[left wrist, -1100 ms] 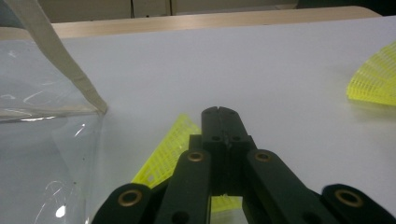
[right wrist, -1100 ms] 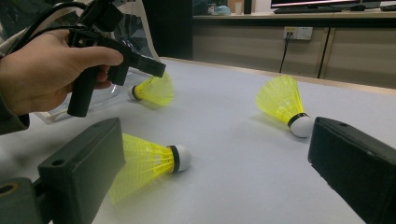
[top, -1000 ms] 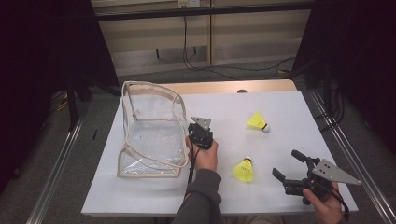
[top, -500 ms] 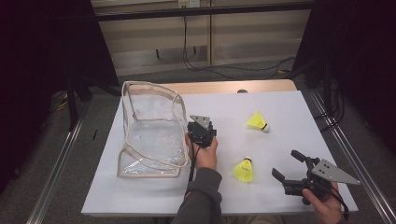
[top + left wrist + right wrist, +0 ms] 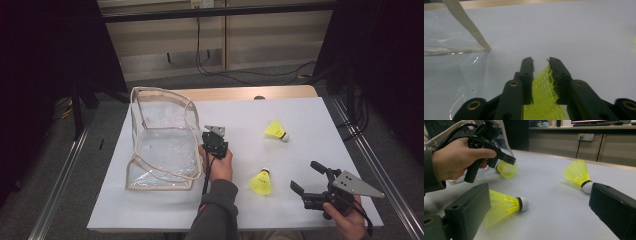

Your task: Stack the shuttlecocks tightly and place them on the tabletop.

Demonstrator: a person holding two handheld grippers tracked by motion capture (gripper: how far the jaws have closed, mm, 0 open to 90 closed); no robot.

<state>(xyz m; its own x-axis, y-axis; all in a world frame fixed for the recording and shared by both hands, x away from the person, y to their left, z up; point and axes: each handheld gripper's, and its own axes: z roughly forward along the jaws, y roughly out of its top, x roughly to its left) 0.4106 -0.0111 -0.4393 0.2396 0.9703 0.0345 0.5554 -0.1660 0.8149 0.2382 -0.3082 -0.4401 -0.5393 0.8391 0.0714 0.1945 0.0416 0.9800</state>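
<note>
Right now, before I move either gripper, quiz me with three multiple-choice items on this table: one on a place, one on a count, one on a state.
1. Where is the clear bag?
A. At the table's left side
B. At the table's right edge
C. On the floor

2. How many yellow shuttlecocks can be seen?
A. One
B. Three
C. Five

3. How does the right gripper stand?
A. Shut on a shuttlecock
B. Open, holding nothing
C. Shut on the bag

Answers:
1. A: in the high view the bag lies left of the left gripper.
2. B: the right gripper view shows one in the left gripper's jaws, one lying near and one farther off.
3. B: its jaws stand wide apart with only table between them.
</note>
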